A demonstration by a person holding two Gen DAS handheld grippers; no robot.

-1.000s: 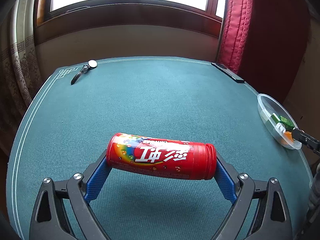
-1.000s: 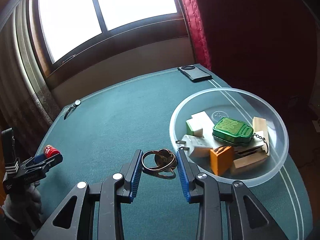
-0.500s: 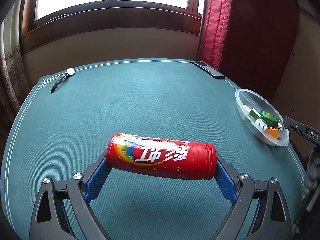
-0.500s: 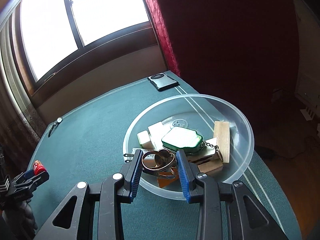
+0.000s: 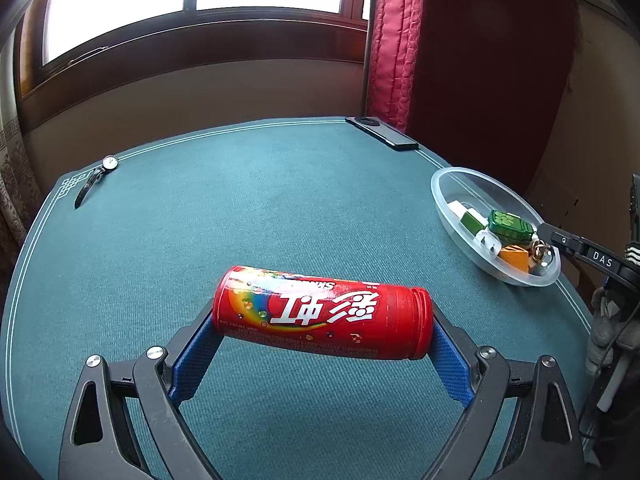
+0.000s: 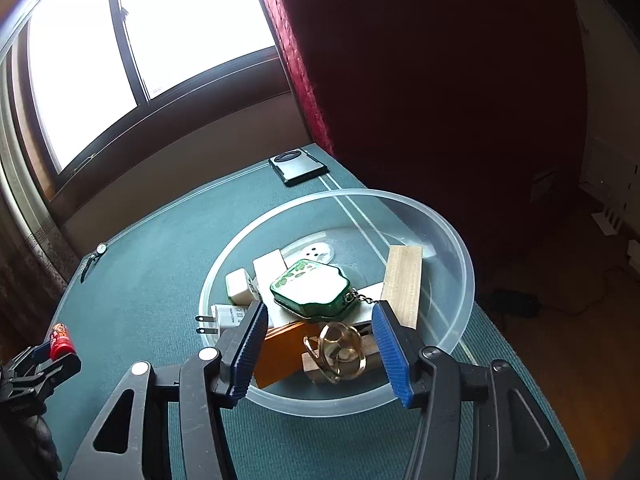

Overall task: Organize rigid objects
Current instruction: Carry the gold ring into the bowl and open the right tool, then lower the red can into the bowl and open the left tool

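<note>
A red candy tube (image 5: pixel 320 308) lies crosswise between the blue pads of my left gripper (image 5: pixel 323 320), which is shut on its two ends above the green table. The tube (image 6: pixel 60 338) also shows far left in the right wrist view. My right gripper (image 6: pixel 320 307) hangs over the clear plastic bowl (image 6: pixel 460 256), its jaws opening. A brass ring puzzle (image 6: pixel 335 350) lies in the bowl below and between the pads, touching neither. From the left wrist view the bowl (image 5: pixel 452 172) sits at the table's right edge with the right gripper (image 5: pixel 548 232) at its rim.
In the bowl lie a green tin on a chain (image 6: pixel 310 288), a wooden block (image 6: pixel 402 280), an orange block (image 6: pixel 278 354), a white plug (image 6: pixel 226 314) and white tiles. A wristwatch (image 5: pixel 96 176) lies far left, a phone (image 5: pixel 382 133) by the red curtain.
My right gripper moved over the bowl and let go of the brass ring puzzle, which now rests in the bowl. My left gripper carried the red tube towards the bowl.
</note>
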